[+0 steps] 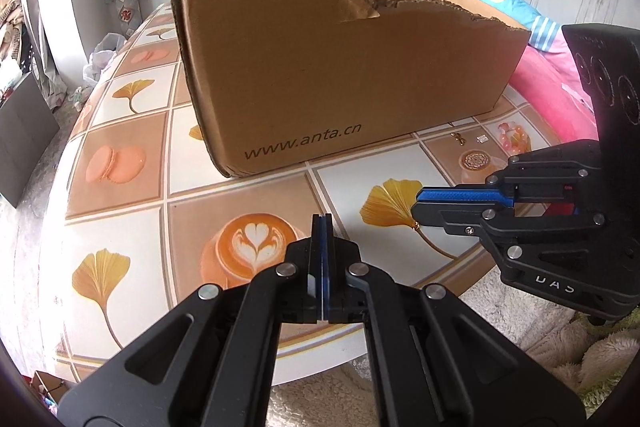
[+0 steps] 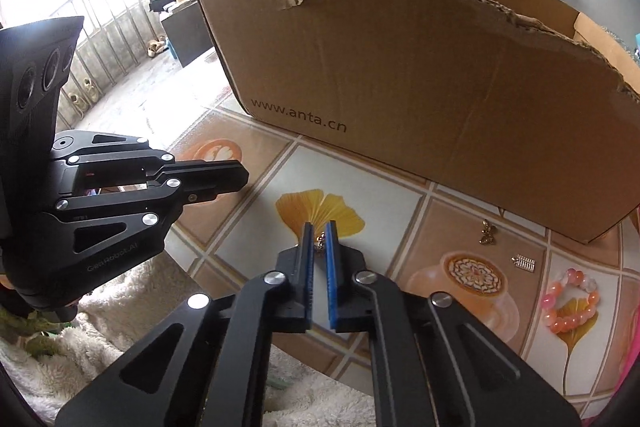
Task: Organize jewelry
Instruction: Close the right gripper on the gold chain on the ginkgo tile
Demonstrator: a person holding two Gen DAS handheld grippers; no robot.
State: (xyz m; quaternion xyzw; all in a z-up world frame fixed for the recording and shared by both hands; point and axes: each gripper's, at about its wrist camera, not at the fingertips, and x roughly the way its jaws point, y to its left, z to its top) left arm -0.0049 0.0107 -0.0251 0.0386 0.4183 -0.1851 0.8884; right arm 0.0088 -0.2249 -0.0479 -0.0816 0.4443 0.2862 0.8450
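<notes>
The right gripper has its jaws nearly together, pinching a tiny gold earring near the fingertips, low over the table by the yellow leaf print. There's still a slim gap between the blue pads further back, so it's a tip-only pinch. The left gripper is fully closed on nothing, hovering nearby.

That earring looks featherlight and fiddly, so I'd guess it could slip or twist out easily; grabbing the body rather than the hook seems safer. More jewelry is waiting on the table near the box's corner: a gold butterfly piece, a small silver charm and a pink bead bracelet. The bracelet should be easy: chunky, just pinch across the beads.

The cardboard box is open on top with a torn front edge, but I can't tell what's inside.
</notes>
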